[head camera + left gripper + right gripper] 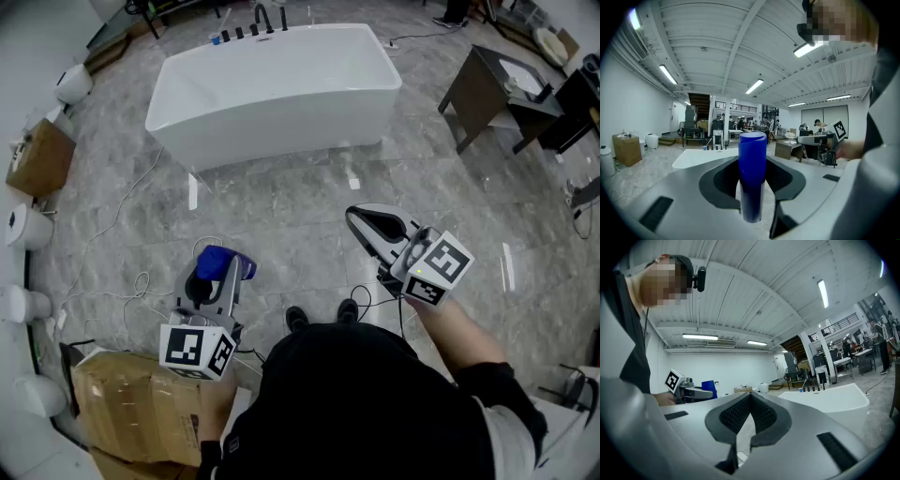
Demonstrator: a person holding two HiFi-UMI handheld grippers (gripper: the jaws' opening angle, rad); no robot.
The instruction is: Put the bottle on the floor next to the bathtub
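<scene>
The left gripper is clamping its jaws on the blue bottle (contents not visible), above the floor near the person, well apart from the far bathtub. The right gripper is hovering right, jaws together, empty.

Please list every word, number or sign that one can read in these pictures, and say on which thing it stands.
No text can be read anywhere.
On the blue bottle: plain, no label shows.
On the cubes of the left gripper and right gripper: black-and-white square patterns, no letters.
On the cardboard box: any print is too small to read.
</scene>
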